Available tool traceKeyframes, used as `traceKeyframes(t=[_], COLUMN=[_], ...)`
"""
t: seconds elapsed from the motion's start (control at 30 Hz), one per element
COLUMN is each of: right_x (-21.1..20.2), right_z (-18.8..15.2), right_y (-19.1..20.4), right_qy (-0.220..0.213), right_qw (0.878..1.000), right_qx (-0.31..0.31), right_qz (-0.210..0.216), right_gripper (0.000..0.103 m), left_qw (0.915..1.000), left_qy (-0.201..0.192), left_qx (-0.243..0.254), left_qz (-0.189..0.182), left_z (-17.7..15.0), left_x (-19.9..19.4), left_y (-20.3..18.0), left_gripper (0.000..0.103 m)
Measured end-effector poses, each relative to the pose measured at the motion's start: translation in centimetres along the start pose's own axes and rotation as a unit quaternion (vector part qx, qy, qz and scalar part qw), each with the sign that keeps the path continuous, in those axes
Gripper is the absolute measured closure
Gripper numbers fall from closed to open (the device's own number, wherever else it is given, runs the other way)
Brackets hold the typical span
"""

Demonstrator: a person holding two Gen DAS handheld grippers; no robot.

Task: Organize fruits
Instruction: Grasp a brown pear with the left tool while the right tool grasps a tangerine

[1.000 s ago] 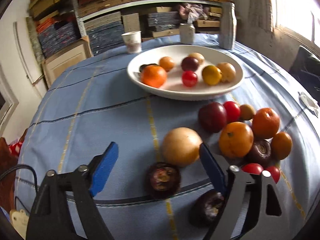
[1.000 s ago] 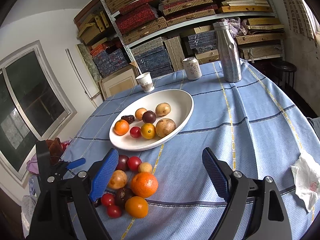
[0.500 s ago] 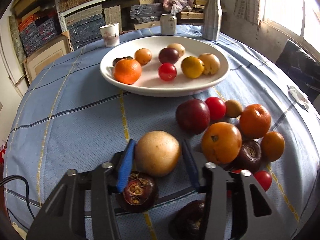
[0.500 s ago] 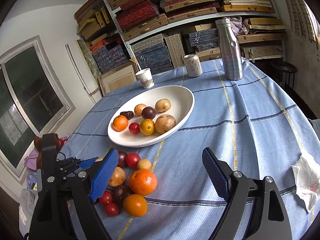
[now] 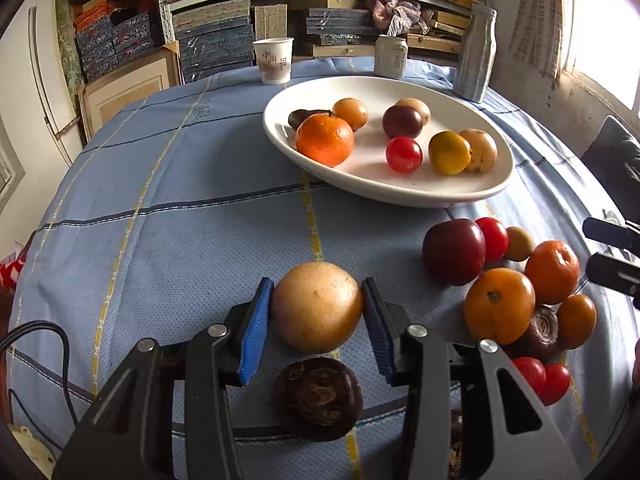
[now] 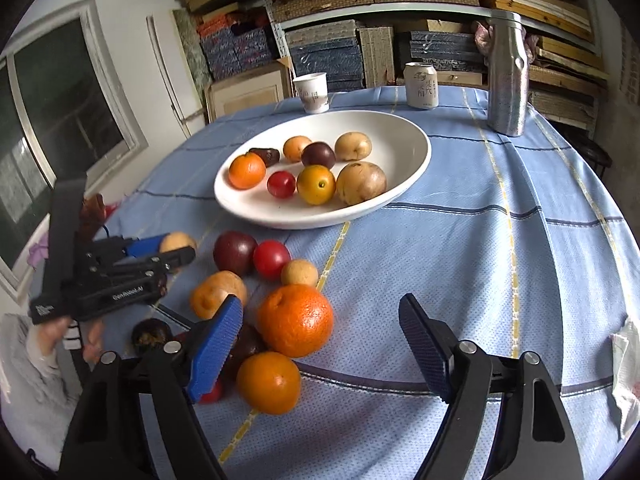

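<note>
Left wrist view: left tongs (image 5: pixel 317 312) clamp tan fruit (image 5: pixel 317 306); right tongs (image 6: pixel 320 344), apart, half-hide a dark fruit (image 6: pixel 248 346).

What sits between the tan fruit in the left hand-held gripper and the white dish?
Nothing: in the left wrist view, only bare blue tablecloth lies between the tan fruit, clamped in the left hand-held gripper, and the white dish.

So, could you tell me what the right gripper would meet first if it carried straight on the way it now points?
Probably the large orange: it sits just ahead of the open right gripper, towards its left finger. Depth is unclear, so the fingers could instead land on the blue tablecloth beside it.
</note>
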State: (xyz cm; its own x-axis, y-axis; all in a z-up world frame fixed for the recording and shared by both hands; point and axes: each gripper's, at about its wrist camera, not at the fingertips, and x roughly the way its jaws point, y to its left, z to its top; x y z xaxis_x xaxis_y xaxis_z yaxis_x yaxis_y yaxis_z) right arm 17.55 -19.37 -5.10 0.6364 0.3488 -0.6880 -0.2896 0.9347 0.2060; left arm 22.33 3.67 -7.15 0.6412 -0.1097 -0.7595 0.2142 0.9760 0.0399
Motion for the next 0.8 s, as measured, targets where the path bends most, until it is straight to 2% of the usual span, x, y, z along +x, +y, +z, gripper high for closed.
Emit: traceKeyframes(t=[0.17, 0.37, 0.43, 0.63, 0.8], right_x=[1.4, 2.5, 3.0, 2.9, 1.3], right_z=[-0.3, -0.2, -0.4, -0.4, 0.1], right_y=[1.1, 1.5, 1.6, 1.3, 0.2], right_qy=[0.021, 0.043, 0.054, 0.051, 0.014], right_qw=[0.999, 0.999, 0.998, 0.999, 1.000], right_qx=[-0.030, -0.028, -0.022, -0.010, 0.007], right_qz=[-0.018, -0.005, 0.007, 0.018, 0.017], right_gripper=[0.037, 0.048, 0.055, 0.056, 0.056], left_qw=[1.0000, 1.0000, 1.0000, 1.0000, 0.9997], left_qy=[0.000, 0.000, 0.000, -0.002, -0.022], left_qx=[0.001, 0.003, 0.004, -0.002, -0.004], left_qz=[0.002, 0.004, 0.004, -0.001, -0.007], left_z=[0.0, -0.1, -0.1, -0.1, -0.1], left_x=[0.0, 0.0, 0.0, 0.0, -1.0], left_y=[-0.1, -0.3, -0.2, -0.2, -0.3], left_gripper=[0.059, 0.059, 0.059, 0.059, 0.059])
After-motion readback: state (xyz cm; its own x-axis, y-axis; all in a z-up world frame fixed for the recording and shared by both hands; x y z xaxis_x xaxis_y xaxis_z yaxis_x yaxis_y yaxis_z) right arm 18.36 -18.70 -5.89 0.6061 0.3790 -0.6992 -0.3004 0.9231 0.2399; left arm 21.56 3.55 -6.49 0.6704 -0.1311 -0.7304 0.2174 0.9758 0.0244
